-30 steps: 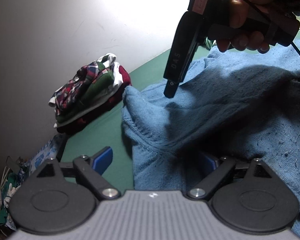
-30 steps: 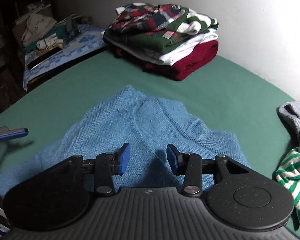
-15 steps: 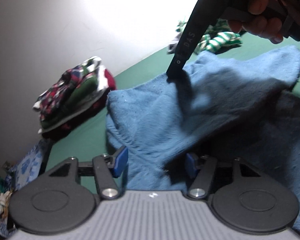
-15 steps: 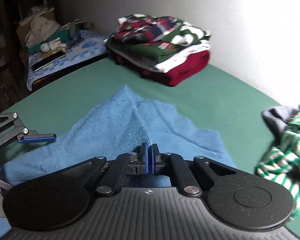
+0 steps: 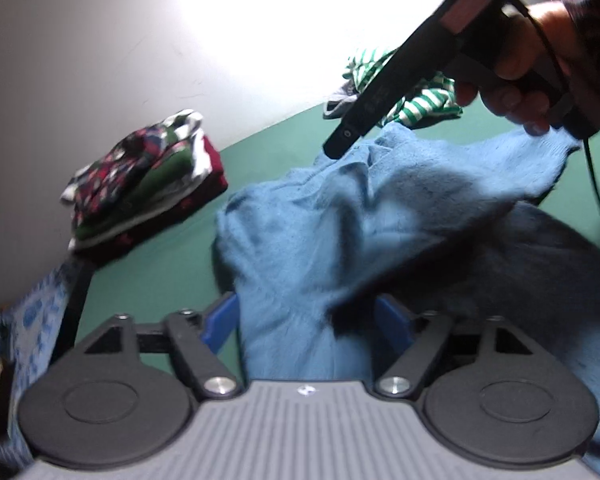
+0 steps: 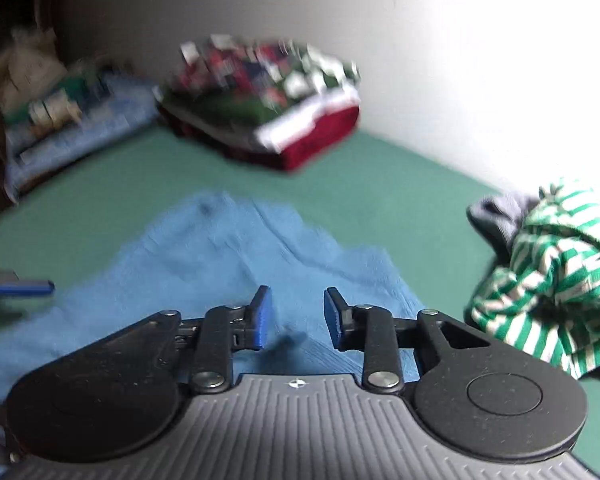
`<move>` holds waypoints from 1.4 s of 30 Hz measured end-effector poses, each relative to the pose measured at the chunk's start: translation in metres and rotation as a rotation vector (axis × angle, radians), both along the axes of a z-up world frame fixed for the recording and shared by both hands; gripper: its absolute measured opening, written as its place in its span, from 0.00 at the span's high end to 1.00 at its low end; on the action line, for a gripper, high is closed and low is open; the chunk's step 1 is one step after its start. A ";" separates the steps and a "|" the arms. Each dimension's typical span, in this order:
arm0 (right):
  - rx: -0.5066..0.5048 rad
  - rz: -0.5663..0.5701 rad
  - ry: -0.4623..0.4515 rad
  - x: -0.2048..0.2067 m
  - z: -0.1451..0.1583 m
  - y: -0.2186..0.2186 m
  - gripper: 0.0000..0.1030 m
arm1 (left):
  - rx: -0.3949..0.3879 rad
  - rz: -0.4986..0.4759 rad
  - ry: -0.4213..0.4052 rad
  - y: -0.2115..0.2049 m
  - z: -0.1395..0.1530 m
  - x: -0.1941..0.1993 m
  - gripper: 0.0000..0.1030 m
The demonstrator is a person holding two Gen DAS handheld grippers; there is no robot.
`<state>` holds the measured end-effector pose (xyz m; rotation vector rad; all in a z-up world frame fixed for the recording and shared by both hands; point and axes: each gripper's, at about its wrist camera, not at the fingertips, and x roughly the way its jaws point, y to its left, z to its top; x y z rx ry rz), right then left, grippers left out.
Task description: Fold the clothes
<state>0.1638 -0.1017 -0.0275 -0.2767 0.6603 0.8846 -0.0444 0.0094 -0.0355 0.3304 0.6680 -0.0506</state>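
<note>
Just let go on both sides. Had the right tongs [image 6: 296,316] pinched fully shut half a second ago. Opening them now, pads a modest gap apart, nothing caught between, only the blue sweater [image 6: 220,264] lying beneath. Same with the left tongs [image 5: 306,320]: narrowed around a bunch of sweater a moment back, widening again now, with cloth running up between the pads but not squeezed. Looks like a release after drawing a fold across, so probably one fold laid and a fresh grab due, though hard to be sure through the blur.

Sits in the middle of the green desk [image 6: 380,184], near edge toward both cameras, far corner peaked toward the wall. Soft, fuzzy, pilled knit, thick enough to hold humps and a raised ridge rather than lie flat, so likely to need smoothing.

Far left, by the wall, a squared stack of folded clothes [image 5: 148,184]: plaid on top, then green, white, dark red lowest. Far right, a crumpled green-and-white striped top [image 6: 548,272] touching a grey garment [image 6: 496,212], both unfolded. Above the sweater in the left view, a hand [image 5: 520,76] around the right tongs' black handle.
</note>
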 end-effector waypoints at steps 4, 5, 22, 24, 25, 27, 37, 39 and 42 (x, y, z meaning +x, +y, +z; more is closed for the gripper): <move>0.022 0.051 0.139 -0.018 -0.016 0.007 0.74 | -0.048 0.029 0.060 0.014 -0.001 -0.024 0.21; 0.000 0.045 0.152 -0.021 -0.024 0.008 0.74 | -0.060 0.036 0.081 0.016 -0.003 -0.028 0.21; 0.264 -0.176 0.522 -0.098 -0.031 -0.021 0.61 | -0.219 0.049 0.259 0.048 -0.005 -0.111 0.19; 0.303 -0.245 0.593 -0.098 -0.042 -0.013 0.61 | -0.267 0.029 0.290 0.055 -0.005 -0.122 0.19; 0.323 -0.280 0.628 -0.098 -0.048 -0.009 0.61 | -0.290 0.018 0.302 0.058 -0.005 -0.128 0.19; 0.335 -0.330 0.628 -0.096 -0.055 -0.002 0.59 | -0.319 0.004 0.320 0.062 -0.006 -0.138 0.20; 0.487 -0.383 0.581 -0.078 -0.050 0.001 0.82 | -0.376 0.054 0.382 0.057 -0.012 -0.176 0.29; 0.504 -0.364 0.562 -0.074 -0.044 -0.001 0.82 | -0.371 0.083 0.377 0.048 -0.012 -0.182 0.30; 0.462 -0.340 0.573 -0.064 -0.042 0.002 0.82 | -0.364 0.137 0.370 0.033 -0.012 -0.185 0.40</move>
